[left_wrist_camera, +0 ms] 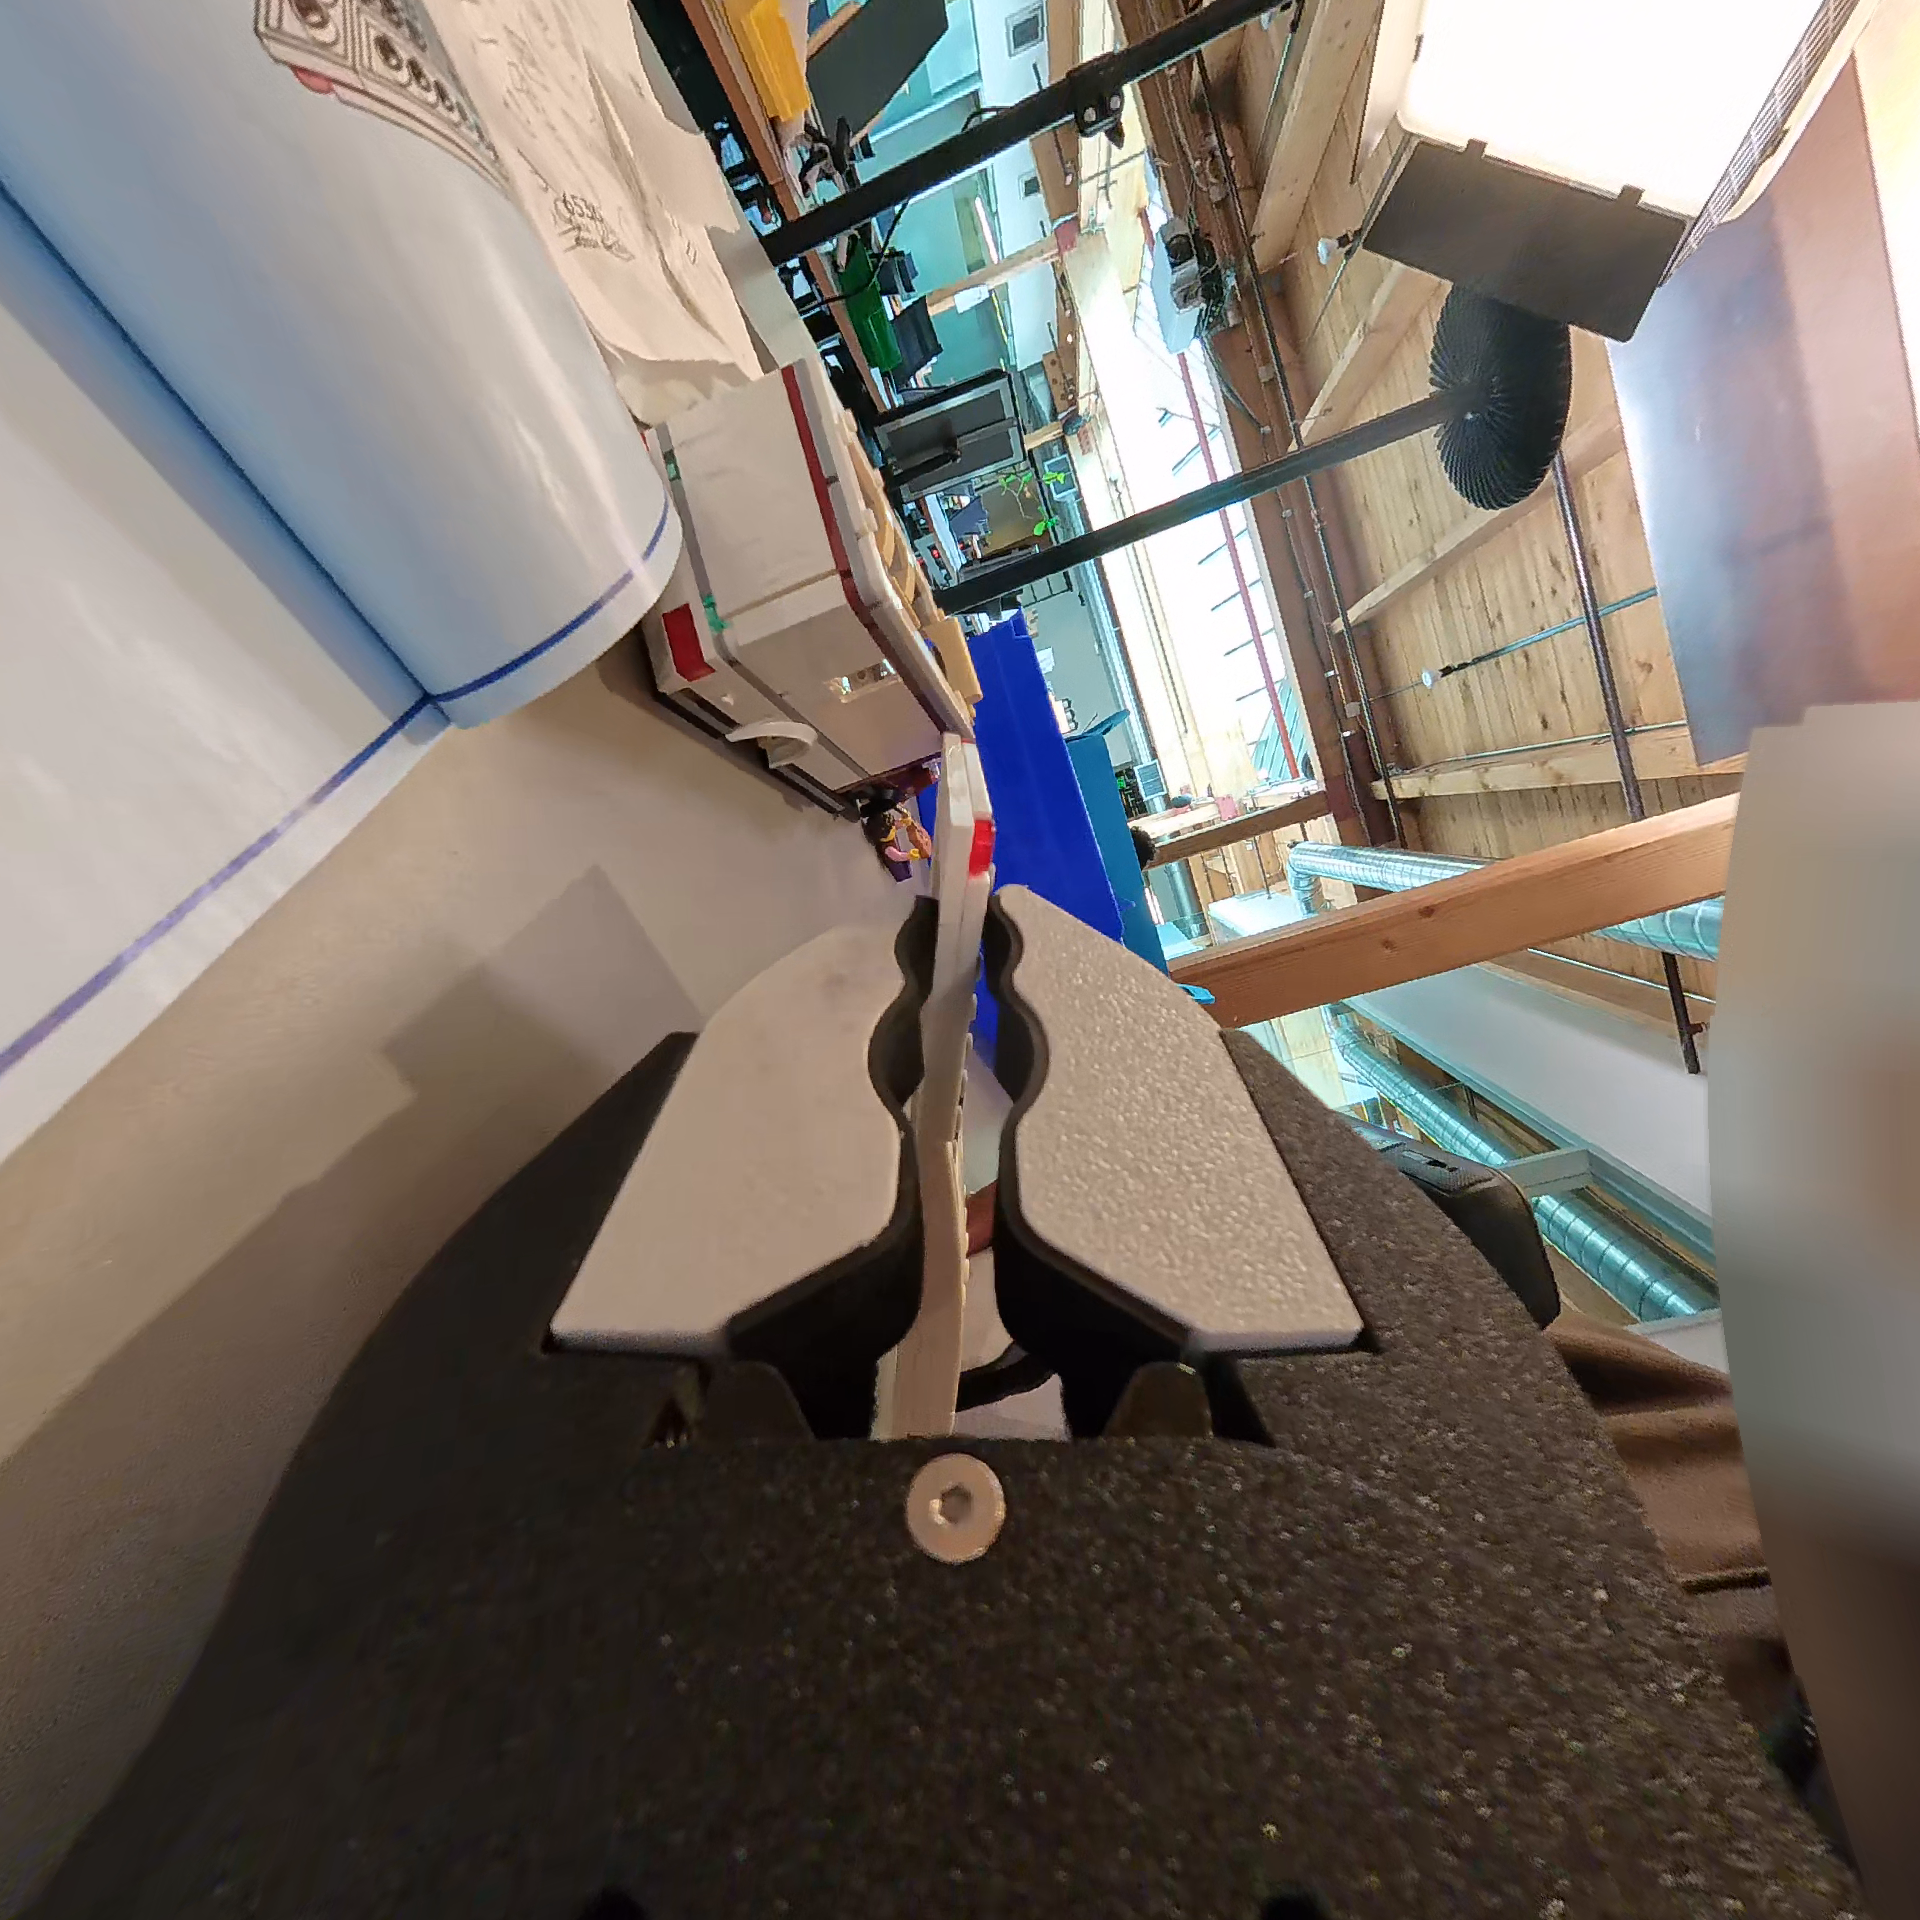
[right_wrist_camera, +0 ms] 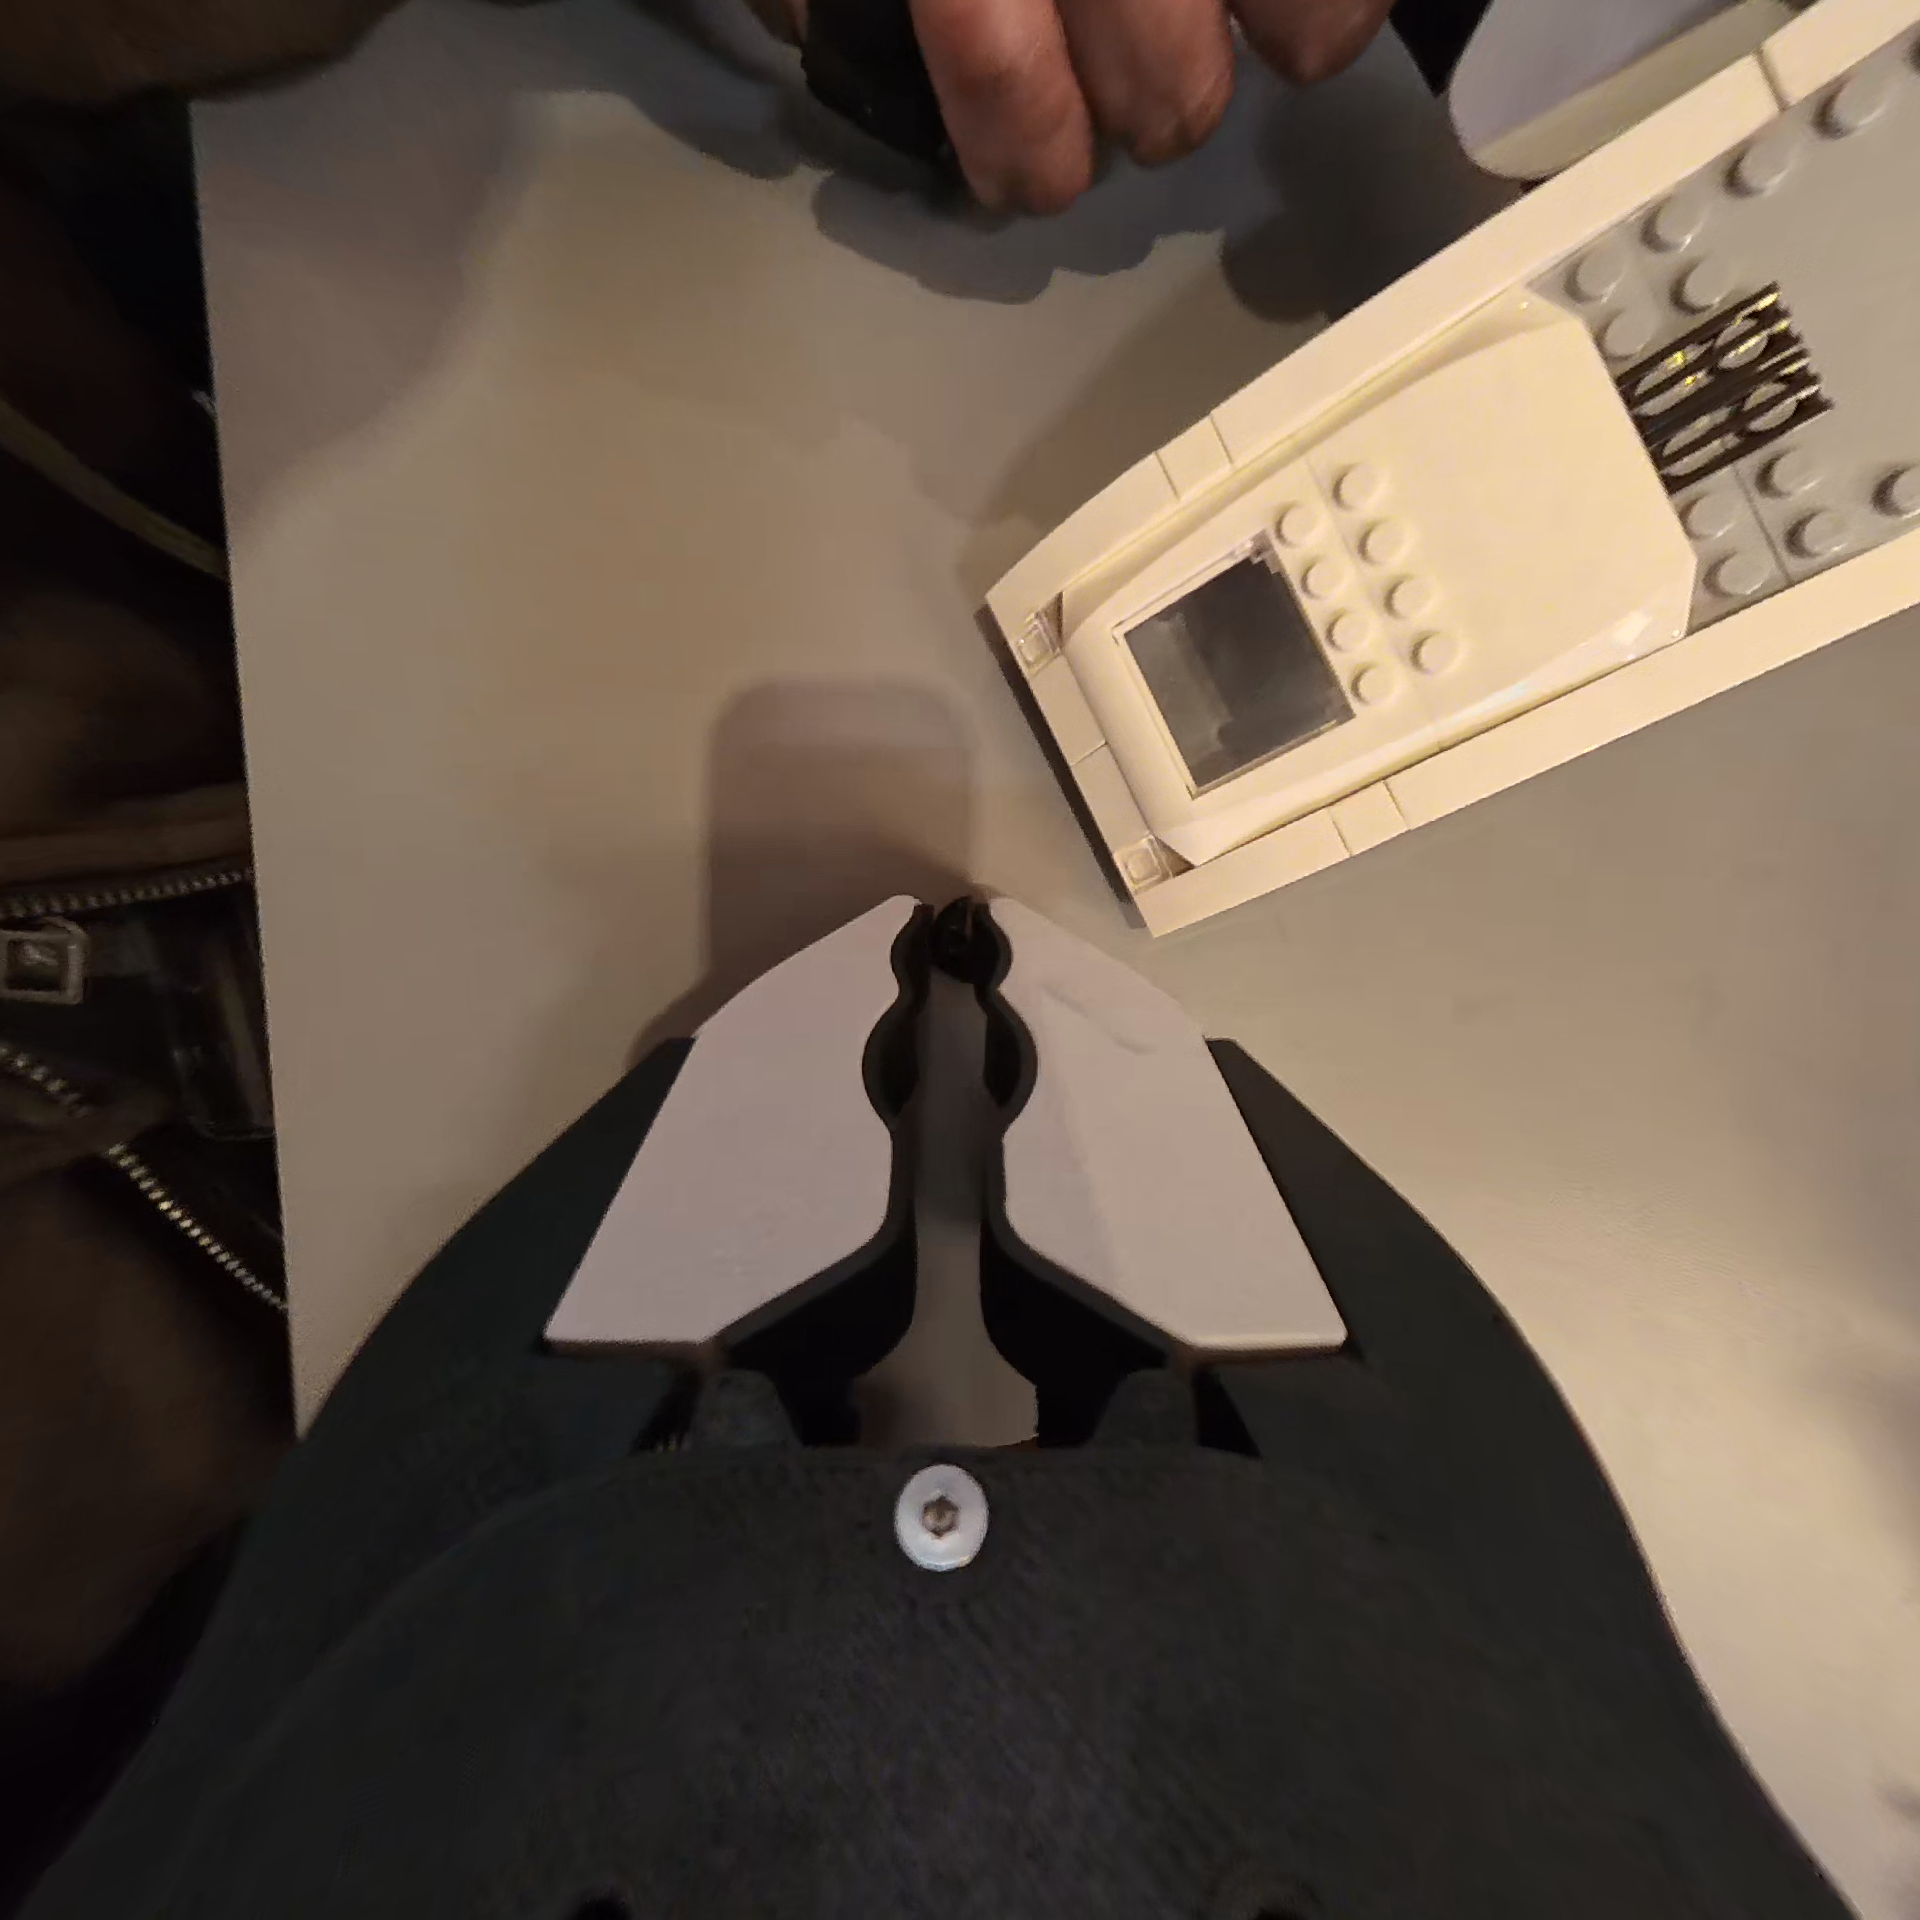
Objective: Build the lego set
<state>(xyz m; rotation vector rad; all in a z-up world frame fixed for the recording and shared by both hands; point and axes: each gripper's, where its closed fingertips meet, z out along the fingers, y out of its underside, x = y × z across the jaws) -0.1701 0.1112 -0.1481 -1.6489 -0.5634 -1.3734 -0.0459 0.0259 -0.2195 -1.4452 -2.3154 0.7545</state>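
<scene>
In the left wrist view my left gripper point(left_wrist_camera: 951, 920) is tilted on its side and shut on a thin white brick plate point(left_wrist_camera: 958, 831). The plate runs back between both pads and sticks out past the tips, with a small red piece point(left_wrist_camera: 980, 844) on its far end. In the right wrist view my right gripper point(right_wrist_camera: 954, 925) points down at the pale table point(right_wrist_camera: 520, 520). Its tips are shut on a small black piece point(right_wrist_camera: 958, 928) just above the surface. A white brick-built vehicle point(right_wrist_camera: 1455, 561) with a clear window lies close to the right of the tips.
A white brick model with a dark red stripe point(left_wrist_camera: 790, 582), a small figure point(left_wrist_camera: 896, 831) and a blue bin point(left_wrist_camera: 1039, 769) lie beyond the left gripper. A white paper roll point(left_wrist_camera: 364, 343) is at the left. A person's hand point(right_wrist_camera: 1049, 94) rests at the table's far edge. Tip to tip, the grippers are about 15 cm apart.
</scene>
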